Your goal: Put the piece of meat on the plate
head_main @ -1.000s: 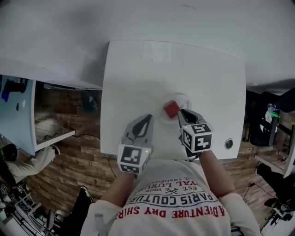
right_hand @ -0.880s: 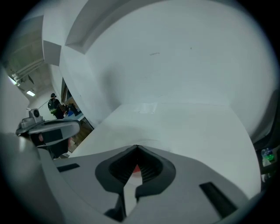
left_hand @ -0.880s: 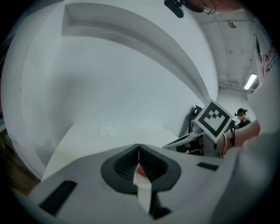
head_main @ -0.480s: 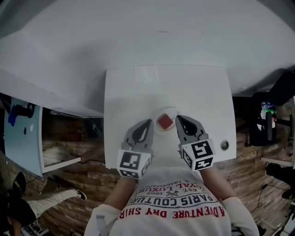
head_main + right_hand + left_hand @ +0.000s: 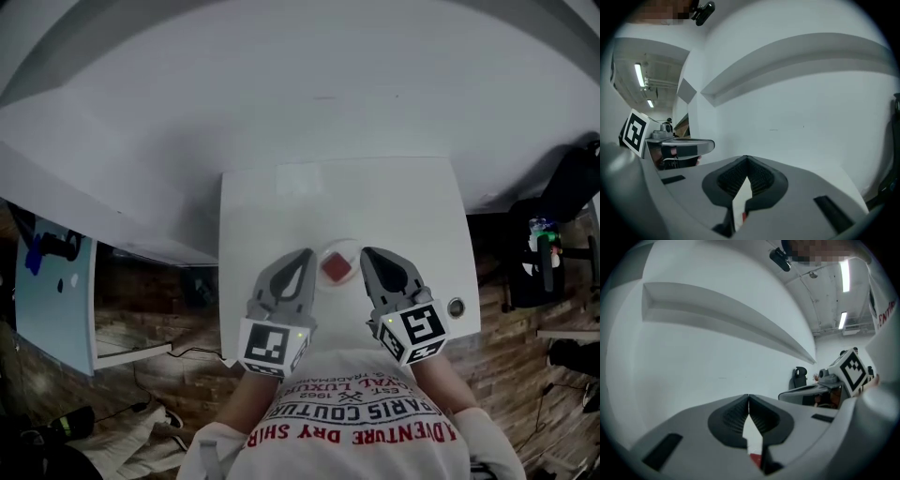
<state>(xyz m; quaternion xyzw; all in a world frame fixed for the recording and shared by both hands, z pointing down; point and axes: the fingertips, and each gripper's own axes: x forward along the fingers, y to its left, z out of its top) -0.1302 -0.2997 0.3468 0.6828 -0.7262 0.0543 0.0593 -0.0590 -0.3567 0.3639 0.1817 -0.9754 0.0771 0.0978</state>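
The red piece of meat [image 5: 337, 268] lies on a small white plate [image 5: 352, 251] near the front of the white table [image 5: 281, 206]. My left gripper [image 5: 307, 252] hangs just left of the plate and my right gripper [image 5: 367, 251] just right of it, both raised above the table. Both are shut and hold nothing. In the left gripper view the jaws [image 5: 748, 397] meet at their tips, pointing at the bare wall, with a sliver of red meat [image 5: 755, 459] below. The right gripper view shows its jaws [image 5: 746, 158] touching too, empty.
A round grommet hole [image 5: 456, 307] sits at the table's front right corner. A pale sheet [image 5: 298, 178] lies at the far edge. Dark gear with a green bottle [image 5: 539, 251] stands to the right, a light blue board [image 5: 52, 300] to the left. Wooden floor surrounds the table.
Both grippers have risen off the table and drawn back a little. The right gripper has come away from the meat. The meat stays on the plate.
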